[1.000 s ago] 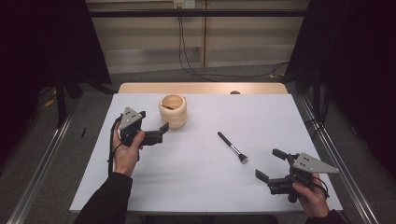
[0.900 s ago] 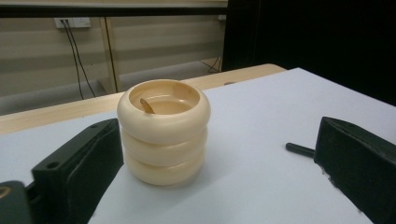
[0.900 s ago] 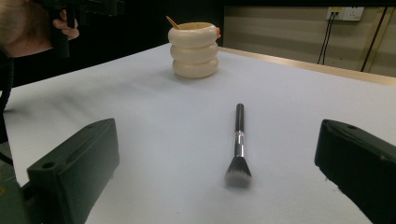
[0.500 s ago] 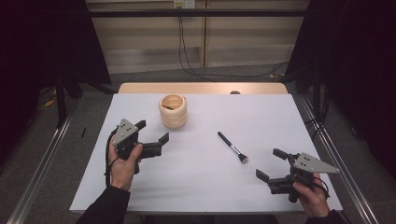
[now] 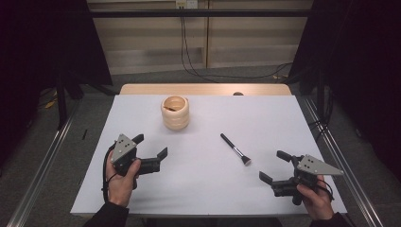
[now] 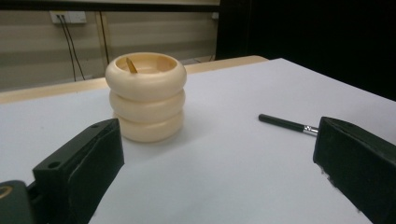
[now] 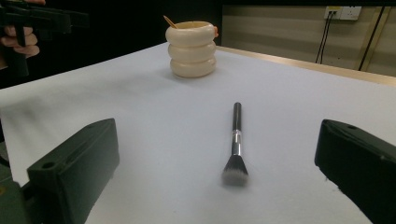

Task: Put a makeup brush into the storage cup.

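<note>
A cream holder made of three stacked rings stands upright at the back centre-left of the white table, with a thin wooden stick leaning inside it. A black-handled makeup brush lies flat to the right of centre, bristles toward me. My left gripper is open and holds nothing, in front of and left of the holder. My right gripper is open near the front right, with the brush lying ahead of its jaws.
A strip of bare wooden tabletop shows past the white sheet's far edge. Metal rails run along the floor on both sides. Cables hang down the back wall below a socket.
My left gripper has drawn back from beside the holder toward the front left of the table. The right gripper and the brush have stayed where they were.
</note>
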